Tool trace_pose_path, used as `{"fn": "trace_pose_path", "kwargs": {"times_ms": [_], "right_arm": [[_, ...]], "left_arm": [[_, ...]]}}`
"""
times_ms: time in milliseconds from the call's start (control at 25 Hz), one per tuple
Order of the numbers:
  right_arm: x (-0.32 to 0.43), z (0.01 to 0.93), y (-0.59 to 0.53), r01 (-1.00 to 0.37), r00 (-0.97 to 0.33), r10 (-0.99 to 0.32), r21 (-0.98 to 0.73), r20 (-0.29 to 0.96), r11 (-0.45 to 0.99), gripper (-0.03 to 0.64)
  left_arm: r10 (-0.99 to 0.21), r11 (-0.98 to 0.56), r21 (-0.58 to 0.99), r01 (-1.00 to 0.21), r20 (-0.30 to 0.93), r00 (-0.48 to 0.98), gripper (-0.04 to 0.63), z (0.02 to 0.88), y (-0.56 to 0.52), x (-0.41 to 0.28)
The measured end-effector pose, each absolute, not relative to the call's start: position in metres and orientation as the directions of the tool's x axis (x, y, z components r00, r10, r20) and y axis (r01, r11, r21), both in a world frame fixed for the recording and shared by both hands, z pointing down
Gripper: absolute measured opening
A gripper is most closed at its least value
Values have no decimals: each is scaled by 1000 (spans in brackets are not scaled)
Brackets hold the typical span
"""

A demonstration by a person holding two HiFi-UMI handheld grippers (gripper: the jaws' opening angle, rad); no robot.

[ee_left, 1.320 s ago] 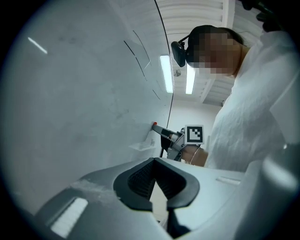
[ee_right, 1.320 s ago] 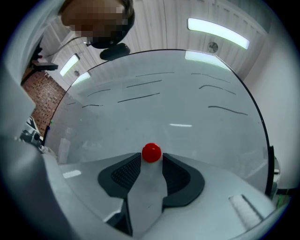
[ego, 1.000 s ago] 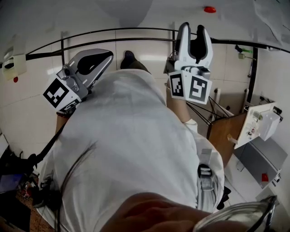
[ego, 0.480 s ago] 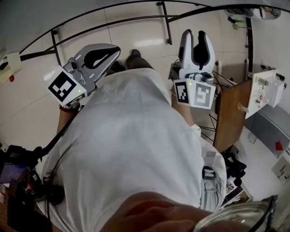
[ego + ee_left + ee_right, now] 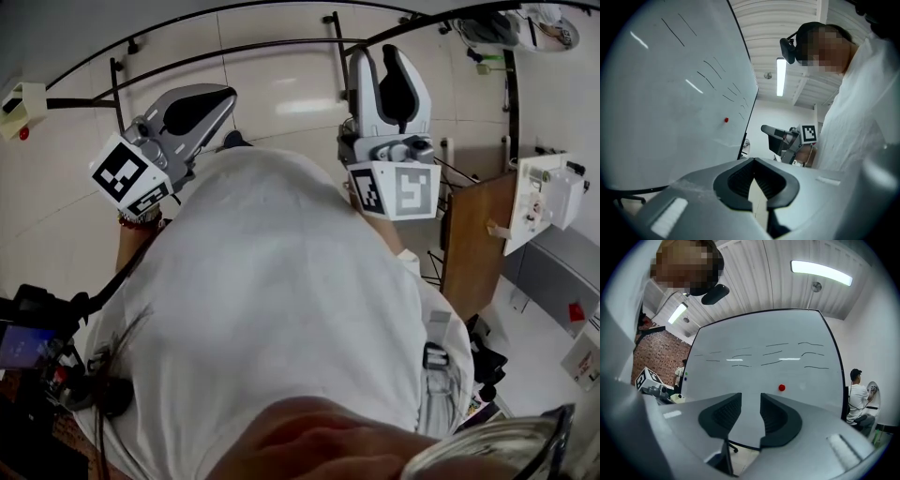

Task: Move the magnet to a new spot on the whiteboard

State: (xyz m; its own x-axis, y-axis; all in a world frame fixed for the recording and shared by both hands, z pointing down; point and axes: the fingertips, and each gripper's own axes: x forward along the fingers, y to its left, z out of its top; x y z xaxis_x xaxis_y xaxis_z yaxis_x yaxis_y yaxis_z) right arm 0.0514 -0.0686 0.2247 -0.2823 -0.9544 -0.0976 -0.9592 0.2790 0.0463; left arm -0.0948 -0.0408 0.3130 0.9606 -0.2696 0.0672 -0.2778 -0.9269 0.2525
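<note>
Right gripper view: the right gripper (image 5: pixel 751 398) has its fingers apart with nothing between them; through the gap we see the whiteboard (image 5: pixel 759 366). The red magnet (image 5: pixel 782 388) sits on the board at about 1 o'clock from the fingertips, well apart from them and below the black pen strokes (image 5: pixel 776 352).

Left gripper view: the left gripper (image 5: pixel 753 160) has its fingers closed tip to tip, empty; we note the red magnet at 11 o'clock, on the board.

Head view: both grippers are raised beyond the person's white shirt (image 5: pixel 281 309).
</note>
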Motion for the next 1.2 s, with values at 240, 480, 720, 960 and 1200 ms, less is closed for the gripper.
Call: {"fn": "trace_pose_path", "kwargs": {"times_ms": [240,480,720,960,1200], "right_arm": [[87,235,3,-960,-278,-956,45,-98,275,129],[106,243,49,-938,-346,-935,25,-79,345,129],[114,265,112,-893,-449,-893,-4,-29,450,129],[131,293,151,-864,-503,-864,-27,32,502,129],[159,285,199,-870,-493,-870,-23,24,492,129]], "left_arm": [[-227,-939,254,-232,49,973,-2,312,32,-42],[-259,-917,289,-274,89,962,-3,320,73,-15],[-302,-895,311,-320,106,948,-3,334,140,16],[-293,-898,294,-327,155,944,-3,352,192,51],[-342,-883,274,-381,182,922,-3,343,231,58]]}}
